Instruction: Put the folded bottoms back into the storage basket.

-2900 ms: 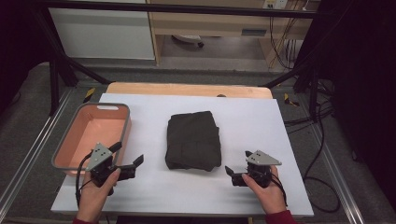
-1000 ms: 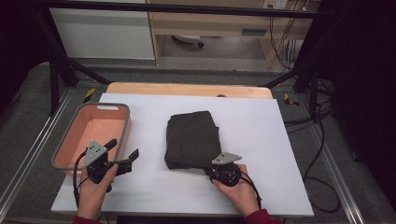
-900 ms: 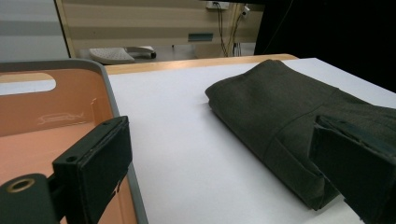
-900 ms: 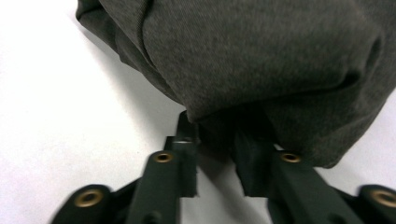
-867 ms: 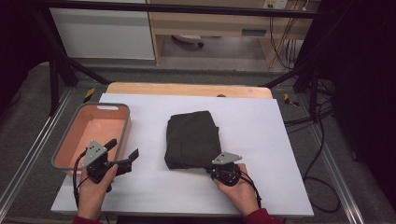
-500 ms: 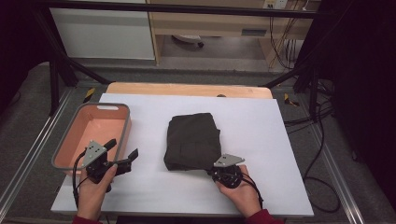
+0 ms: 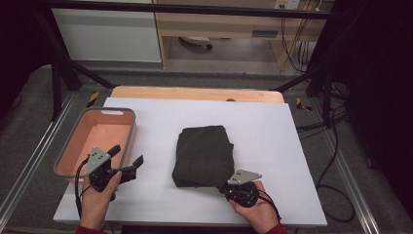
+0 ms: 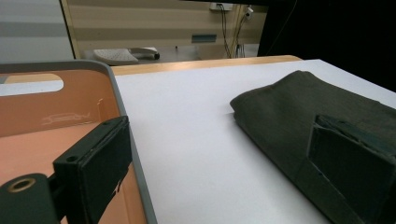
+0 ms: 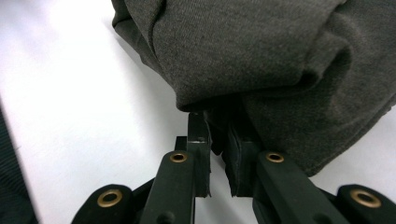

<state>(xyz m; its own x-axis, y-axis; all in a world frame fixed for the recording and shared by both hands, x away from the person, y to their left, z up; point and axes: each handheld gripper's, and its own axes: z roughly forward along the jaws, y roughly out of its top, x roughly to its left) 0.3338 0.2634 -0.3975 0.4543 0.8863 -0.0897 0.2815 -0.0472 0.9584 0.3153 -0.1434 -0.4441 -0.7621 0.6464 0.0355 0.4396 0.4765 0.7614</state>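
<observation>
A dark grey-green folded cloth (image 7: 203, 155) lies in the middle of the white table top. My right gripper (image 7: 225, 187) is at the cloth's near right corner. In the right gripper view its jaws (image 9: 218, 126) are shut on a fold of the cloth's (image 9: 261, 51) edge. My left gripper (image 7: 127, 155) is held open by the near right corner of a salmon tray (image 7: 124, 114). In the left gripper view its gripper (image 8: 219, 158) has wide-apart jaws with nothing between them. The tray's rim (image 8: 126, 140) is on that view's left and the cloth (image 8: 289, 102) on its right.
The white sheet (image 7: 272, 131) covers a wooden table whose far edge (image 7: 195, 92) shows beyond it. Metal frame rails run along both sides and cables (image 7: 336, 122) hang on the right. The tray holds nothing.
The right gripper has come in from the right to the cloth's near right corner and shut on its edge, then drawn back slightly. The left gripper has barely moved.
</observation>
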